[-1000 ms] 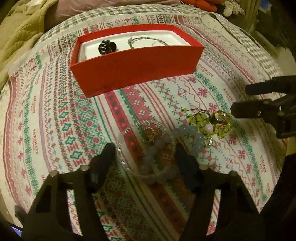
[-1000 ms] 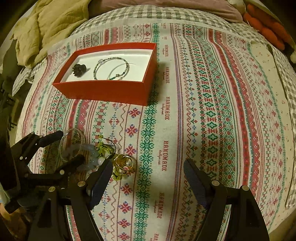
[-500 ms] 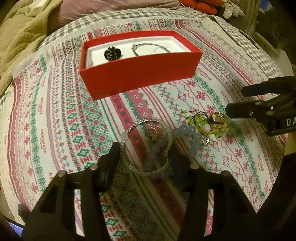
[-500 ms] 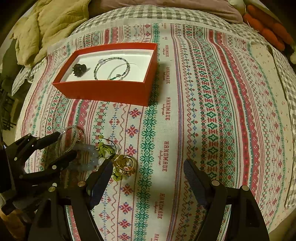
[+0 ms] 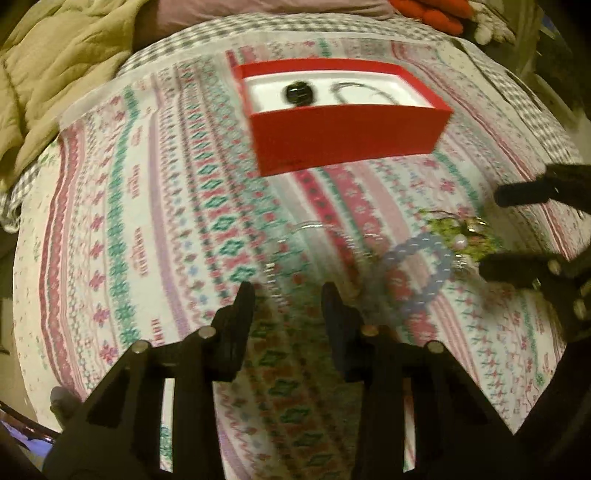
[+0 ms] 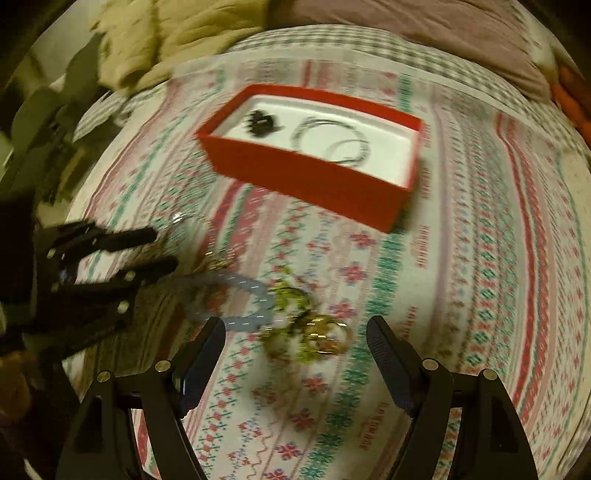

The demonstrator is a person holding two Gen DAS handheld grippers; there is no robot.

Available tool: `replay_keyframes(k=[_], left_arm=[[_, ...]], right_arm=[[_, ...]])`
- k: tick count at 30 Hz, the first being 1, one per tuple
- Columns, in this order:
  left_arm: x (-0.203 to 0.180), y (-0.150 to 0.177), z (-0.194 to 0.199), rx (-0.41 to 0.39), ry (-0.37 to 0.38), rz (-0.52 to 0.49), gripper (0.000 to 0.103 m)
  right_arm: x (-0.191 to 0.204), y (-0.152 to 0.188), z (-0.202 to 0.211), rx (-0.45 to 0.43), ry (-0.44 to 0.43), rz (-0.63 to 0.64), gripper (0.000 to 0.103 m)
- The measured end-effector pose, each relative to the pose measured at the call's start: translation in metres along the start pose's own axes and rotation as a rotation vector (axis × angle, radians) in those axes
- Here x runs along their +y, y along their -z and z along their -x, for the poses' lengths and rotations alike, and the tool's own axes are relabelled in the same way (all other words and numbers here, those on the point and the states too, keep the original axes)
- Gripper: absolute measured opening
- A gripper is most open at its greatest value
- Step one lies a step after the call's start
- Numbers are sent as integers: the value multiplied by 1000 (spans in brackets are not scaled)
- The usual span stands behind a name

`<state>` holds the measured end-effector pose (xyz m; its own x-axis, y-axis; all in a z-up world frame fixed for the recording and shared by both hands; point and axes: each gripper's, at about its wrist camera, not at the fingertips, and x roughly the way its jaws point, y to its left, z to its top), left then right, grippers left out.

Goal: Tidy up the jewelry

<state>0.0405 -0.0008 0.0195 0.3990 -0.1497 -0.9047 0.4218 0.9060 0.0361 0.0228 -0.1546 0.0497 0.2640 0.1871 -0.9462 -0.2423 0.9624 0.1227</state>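
Observation:
A red box [image 5: 343, 136] [image 6: 306, 177] with a white inside holds a black hair clip [image 5: 297, 92] [image 6: 260, 123] and a thin bead bracelet [image 6: 332, 142]. On the patterned cloth lie a clear bead bangle [image 5: 314, 236], a blue bead bracelet [image 5: 424, 266] [image 6: 229, 299], a green bead piece [image 5: 465, 236] [image 6: 291, 302] and gold rings [image 6: 325, 338]. My left gripper [image 5: 288, 291] [image 6: 162, 247] has narrowed jaws around the bangle's near rim; blur hides whether it grips. My right gripper [image 6: 295, 339] [image 5: 495, 229] is open just short of the green piece and rings.
An olive quilt [image 5: 55, 74] and a mauve pillow [image 6: 424, 40] lie behind the checked cloth edge. Orange things [image 5: 428, 14] sit at the far right. The patterned cloth [image 6: 480, 258] stretches to the right of the jewelry pile.
My left gripper's jaws have narrowed around the clear bangle and the view has swung left. My right gripper has moved forward and left, up to the green piece and rings.

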Motion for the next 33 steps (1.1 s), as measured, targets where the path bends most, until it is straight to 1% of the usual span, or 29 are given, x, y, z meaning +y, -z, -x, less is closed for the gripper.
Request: replay_keyframes(k=[4,5,6,8,10,11,13,14,15,16,17,19,21,23,25,29,33], left_arm=[[13,-2,1,-18,24,55,40],[14,-3,1,-21,30,59,40],[14,-4,0,-22,34,59,40],[13,-6,-4,-16,33,56,38],[12,-6,-10,-1,25,52,32],[12,-7,-12,2,19,51,32],[12,-7,-14,6,13,52,29],[12,-7,-14,6,11,54,27],[12,-7,-14,7,9,59,24],[12,-8,-15,9,9,64,19],[13,-8,-15,10,10,69,18],[14,-7,-15,9,9,76,9],[14,-8,-16,10,14,83,7],[14,-8,-15,9,17,91,5],[15,-7,-14,7,19,94,5],[18,-8,-11,9,31,107,5],[20,-9,-3,3,38,121,5]], right_arm=[[20,-3,-3,-41,-20,65,78],[23,-6,-5,-49,-17,81,75],[34,-9,-8,-64,-15,128,73],[39,-9,-11,-66,-15,150,66],[49,-12,-19,-60,-8,198,61],[52,-11,-23,-52,1,215,58],[57,-10,-36,-22,37,249,54],[56,-10,-47,7,72,270,51],[56,-9,-52,15,88,275,49],[56,-9,-52,15,88,275,47],[55,-9,-56,23,101,280,46],[51,-10,-59,22,82,261,43],[48,-11,-59,24,69,244,33],[46,-13,-60,26,68,240,19],[44,-14,-59,28,63,234,12],[42,-14,-56,29,60,217,12],[40,-15,-42,25,58,192,11]])
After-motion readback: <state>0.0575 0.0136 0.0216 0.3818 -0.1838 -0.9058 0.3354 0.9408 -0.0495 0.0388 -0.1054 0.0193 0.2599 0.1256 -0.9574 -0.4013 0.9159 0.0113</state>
